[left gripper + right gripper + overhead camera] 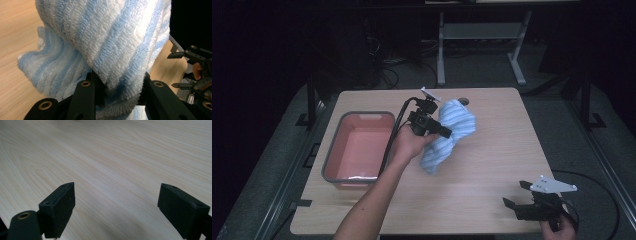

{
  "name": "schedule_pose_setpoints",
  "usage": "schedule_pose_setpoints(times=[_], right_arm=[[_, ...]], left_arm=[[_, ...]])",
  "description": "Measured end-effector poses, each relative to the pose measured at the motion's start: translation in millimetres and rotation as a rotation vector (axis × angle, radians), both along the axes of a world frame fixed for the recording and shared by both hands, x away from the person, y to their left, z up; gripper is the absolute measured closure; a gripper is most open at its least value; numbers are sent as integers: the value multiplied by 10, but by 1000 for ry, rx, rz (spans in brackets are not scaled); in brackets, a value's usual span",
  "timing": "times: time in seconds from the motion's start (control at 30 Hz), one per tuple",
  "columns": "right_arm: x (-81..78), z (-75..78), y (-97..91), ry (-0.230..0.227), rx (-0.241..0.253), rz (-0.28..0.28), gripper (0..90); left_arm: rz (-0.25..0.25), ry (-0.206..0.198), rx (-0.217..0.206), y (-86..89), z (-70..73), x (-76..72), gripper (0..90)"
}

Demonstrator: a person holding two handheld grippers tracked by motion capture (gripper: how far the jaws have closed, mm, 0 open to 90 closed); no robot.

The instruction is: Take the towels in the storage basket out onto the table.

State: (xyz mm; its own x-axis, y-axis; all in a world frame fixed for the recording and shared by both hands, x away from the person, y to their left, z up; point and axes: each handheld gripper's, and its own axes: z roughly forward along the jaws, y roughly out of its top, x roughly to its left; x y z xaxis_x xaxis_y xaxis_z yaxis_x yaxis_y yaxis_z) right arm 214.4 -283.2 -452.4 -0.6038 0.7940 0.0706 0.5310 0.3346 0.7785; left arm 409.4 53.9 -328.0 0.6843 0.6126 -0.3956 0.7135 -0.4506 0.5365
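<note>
Left of the left tongs [446, 131] stands a bin [332, 155]. These tongs are clamped on a bunched fold of the towel [451, 135], held above the desk [492, 165]. Soft, light terry; grip thick folds. The right tongs [514, 194] stand apart, empty.

High view: fixed above the person's side, looking forward and down, far enough to take in the whole light wooden table [492, 165] and the dark floor behind. Left gripper view: rides the left gripper, very close on the blue-and-white striped terry towel [105, 42], facing across the table to the black right gripper [183, 70]; high view shares both. Right gripper view: low, near, skimming bare tabletop.
</note>
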Motion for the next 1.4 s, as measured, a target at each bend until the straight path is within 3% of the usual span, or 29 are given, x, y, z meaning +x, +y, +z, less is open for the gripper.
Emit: schedule_pose_setpoints(times=[0.43,0.73,1.4], right_arm=[[6,-6,-3,3,8,0,140],[10,-9,-13,0,11,3,140],[42,-28,26,10,5,11,140]], left_arm=[[-2,31,5,-156,-261,53,692],[22,61,-4,-303,-457,81,686],[28,98,14,-415,-763,124,669]])
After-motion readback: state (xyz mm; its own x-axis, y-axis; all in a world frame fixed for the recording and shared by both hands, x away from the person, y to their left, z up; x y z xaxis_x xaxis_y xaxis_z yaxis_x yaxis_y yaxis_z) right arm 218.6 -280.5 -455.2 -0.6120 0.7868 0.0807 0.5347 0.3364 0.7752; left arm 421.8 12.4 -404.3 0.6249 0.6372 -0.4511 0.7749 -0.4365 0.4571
